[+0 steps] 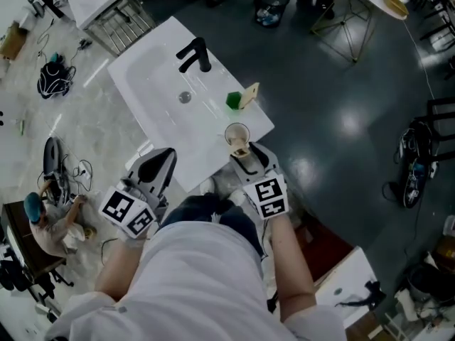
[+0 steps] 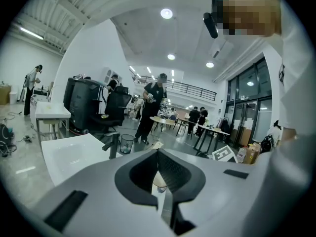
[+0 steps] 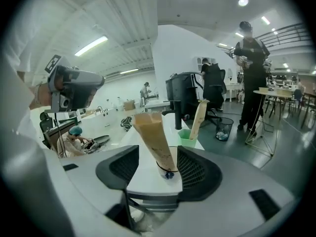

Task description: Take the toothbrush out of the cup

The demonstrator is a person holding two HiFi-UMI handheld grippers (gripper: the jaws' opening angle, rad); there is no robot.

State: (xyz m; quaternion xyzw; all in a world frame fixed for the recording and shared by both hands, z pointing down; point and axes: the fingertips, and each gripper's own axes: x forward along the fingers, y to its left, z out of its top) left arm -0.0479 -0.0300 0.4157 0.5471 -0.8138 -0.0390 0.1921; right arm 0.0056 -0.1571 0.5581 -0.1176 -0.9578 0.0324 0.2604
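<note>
toothbrush (image 3: 150,132): looks light and stiff in its tan sleeve (probably slick), so pinch mid-sleeve, above the cup (image 3: 169,168)
right gripper (image 3: 158,154): jaws wide, straddling it, no grip
left gripper (image 2: 159,157): closed, empty

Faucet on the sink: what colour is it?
Black; the faucet shows best in the head view.

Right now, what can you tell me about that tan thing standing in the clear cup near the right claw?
The toothbrush shows as a flat tan strip, seemingly in a paper sleeve with faint dark specks, widest at its squared top. Its lower end sits inside the clear cup on the white counter, and it leans left in the right gripper view. The right claw is open, one jaw on either side, neither pressing it.
</note>
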